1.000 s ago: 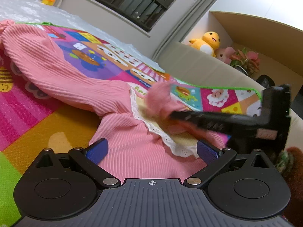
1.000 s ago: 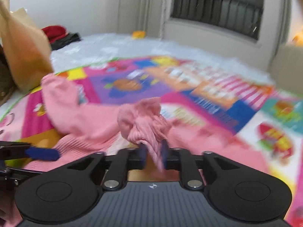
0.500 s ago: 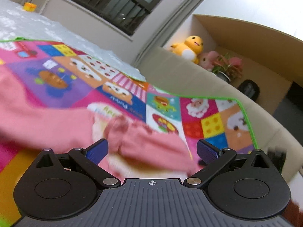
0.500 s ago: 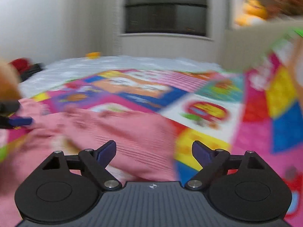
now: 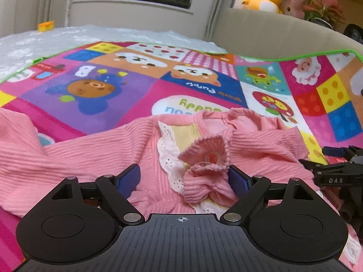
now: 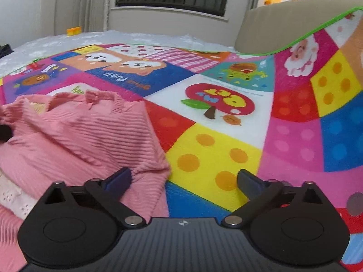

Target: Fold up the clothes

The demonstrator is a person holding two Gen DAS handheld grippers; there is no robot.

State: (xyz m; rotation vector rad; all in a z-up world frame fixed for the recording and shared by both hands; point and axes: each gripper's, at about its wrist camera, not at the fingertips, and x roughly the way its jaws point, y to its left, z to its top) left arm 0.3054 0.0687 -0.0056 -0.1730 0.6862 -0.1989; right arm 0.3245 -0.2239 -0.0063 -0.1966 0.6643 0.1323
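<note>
A bright patchwork play mat (image 5: 199,83) covered the bed, and everything else sat on it. The pink ribbed top (image 5: 95,154) lay crumpled on the mat's near side, a bunched cuff (image 5: 204,167) heaped over its lace-trimmed collar (image 5: 169,156). The fabric looked light, soft and limp, likely to sag and slide unless pinched at a seam, hem or cuff. The left gripper (image 5: 183,179) hovered above the cuff, spread wide and holding nothing. The right gripper (image 6: 183,181) was spread wide too, empty, straddling the top's edge (image 6: 158,165) where it met bare mat.
</note>
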